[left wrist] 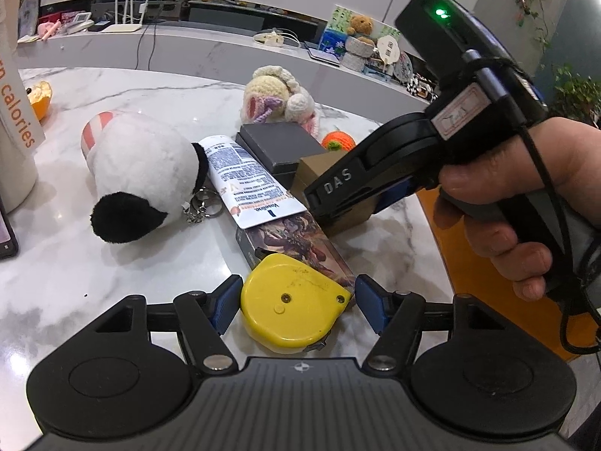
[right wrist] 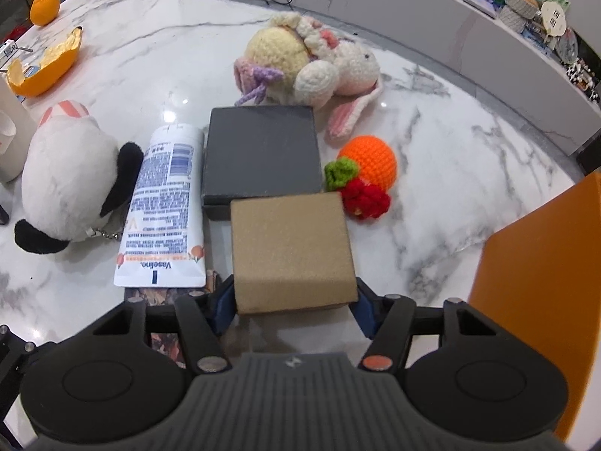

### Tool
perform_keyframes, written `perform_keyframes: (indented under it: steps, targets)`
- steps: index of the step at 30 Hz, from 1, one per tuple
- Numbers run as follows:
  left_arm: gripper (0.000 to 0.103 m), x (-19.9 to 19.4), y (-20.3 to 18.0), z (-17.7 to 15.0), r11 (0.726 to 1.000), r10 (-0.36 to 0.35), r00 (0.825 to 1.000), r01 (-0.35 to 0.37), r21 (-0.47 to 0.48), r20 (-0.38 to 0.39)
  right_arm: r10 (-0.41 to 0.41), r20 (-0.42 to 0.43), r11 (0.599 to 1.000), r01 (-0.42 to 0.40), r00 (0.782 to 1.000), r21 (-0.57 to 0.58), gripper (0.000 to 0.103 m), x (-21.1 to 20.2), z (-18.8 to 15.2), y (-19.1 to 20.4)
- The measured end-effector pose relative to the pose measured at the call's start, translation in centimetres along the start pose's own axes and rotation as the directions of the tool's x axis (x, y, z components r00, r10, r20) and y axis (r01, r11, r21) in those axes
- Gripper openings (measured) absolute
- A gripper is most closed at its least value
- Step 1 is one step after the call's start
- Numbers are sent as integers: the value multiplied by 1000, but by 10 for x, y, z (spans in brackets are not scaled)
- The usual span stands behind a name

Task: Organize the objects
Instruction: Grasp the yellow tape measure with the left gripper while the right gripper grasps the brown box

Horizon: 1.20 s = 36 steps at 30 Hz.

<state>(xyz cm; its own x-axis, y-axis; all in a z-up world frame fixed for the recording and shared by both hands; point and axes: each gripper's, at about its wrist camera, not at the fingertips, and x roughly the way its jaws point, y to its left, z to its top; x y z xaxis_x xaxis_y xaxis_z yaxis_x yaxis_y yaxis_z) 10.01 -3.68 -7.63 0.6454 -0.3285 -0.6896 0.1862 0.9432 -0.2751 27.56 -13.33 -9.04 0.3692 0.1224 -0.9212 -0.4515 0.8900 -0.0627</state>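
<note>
The left gripper (left wrist: 296,302) sits low over the marble table (left wrist: 124,274), its blue-padded fingers (left wrist: 225,304) spread wide on either side of a yellow tape measure (left wrist: 295,310); the left pad is just beside the casing and the right pad stands a little apart from it. The tape measure lies partly on a flat printed box (left wrist: 300,240) covered in fantasy artwork.

The right gripper (right wrist: 293,306) has its fingers (right wrist: 223,308) against both sides of a tan cardboard box (right wrist: 291,253), holding it. In the left wrist view the same gripper shows the letters "DAS" on its black arm, a green light on top, and the person's right hand (left wrist: 526,210) around its handle.

A dark grey box (right wrist: 261,152) lies just behind the tan one, edges touching or nearly so. Left of both lies a white Vaseline tube (right wrist: 165,206), its brand name legible and small blue print filling its back; its lower end rests on the printed box. A panda plush (right wrist: 67,184) with a keyring lies against the tube's left side. Behind the grey box is a crocheted rabbit (right wrist: 311,64); to the right is a crocheted orange (right wrist: 370,161) with a red flower.

Bare marble opens right of the crocheted orange, up to an orange panel (right wrist: 541,282) at the table's right edge. At far left a white container (left wrist: 15,120) reads "calories".
</note>
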Motion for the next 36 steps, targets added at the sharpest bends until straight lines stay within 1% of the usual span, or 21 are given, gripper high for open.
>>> perform_keyframes:
  steps: [11, 20, 36]
  targets:
    - [76, -8, 7, 0, 1000, 5, 1000, -5, -21, 1, 17, 9, 1000, -17, 1000, 15, 61, -10, -1, 2]
    - [76, -13, 5, 3, 1000, 14, 1000, -14, -11, 11, 31, 25, 999, -32, 999, 39, 61, -22, -1, -2]
    - [75, -27, -1, 6, 1000, 24, 999, -24, 5, 31, 60, 91, 995, -67, 994, 80, 61, -57, -8, -16]
